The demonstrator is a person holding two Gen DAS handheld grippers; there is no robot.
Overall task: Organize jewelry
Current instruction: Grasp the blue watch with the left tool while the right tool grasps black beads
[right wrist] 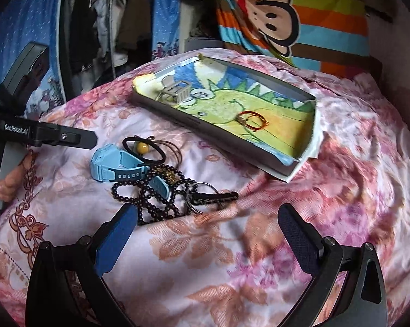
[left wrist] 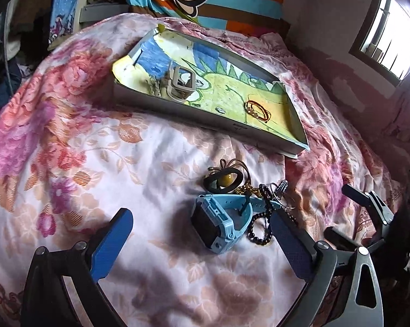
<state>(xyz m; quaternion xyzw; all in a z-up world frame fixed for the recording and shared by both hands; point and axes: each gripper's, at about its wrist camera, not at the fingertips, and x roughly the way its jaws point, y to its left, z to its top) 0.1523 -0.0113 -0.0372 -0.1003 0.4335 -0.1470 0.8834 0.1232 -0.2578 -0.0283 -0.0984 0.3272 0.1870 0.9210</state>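
**Both claws spread over the jewelry pile**

Your left claw [left wrist: 200,234] is spread wide, straddling the blue watch [left wrist: 222,222], whose face tilts toward its left finger. Dark beads [right wrist: 157,197] and a keyring [right wrist: 198,196] lie tangled beside it. Your right claw [right wrist: 207,227] gapes empty. Farther right, the tray [right wrist: 161,106] runs diagonally across the bed [right wrist: 341,190].

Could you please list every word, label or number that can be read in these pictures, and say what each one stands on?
"GenRobot.AI": white lettering on the black body of the left gripper, seen from the right wrist view.
Small dark marks on the near outer wall of the tray: too small and blurred to read.
The blue watch shows a dark screen with no readable text.
Nothing else is legible.
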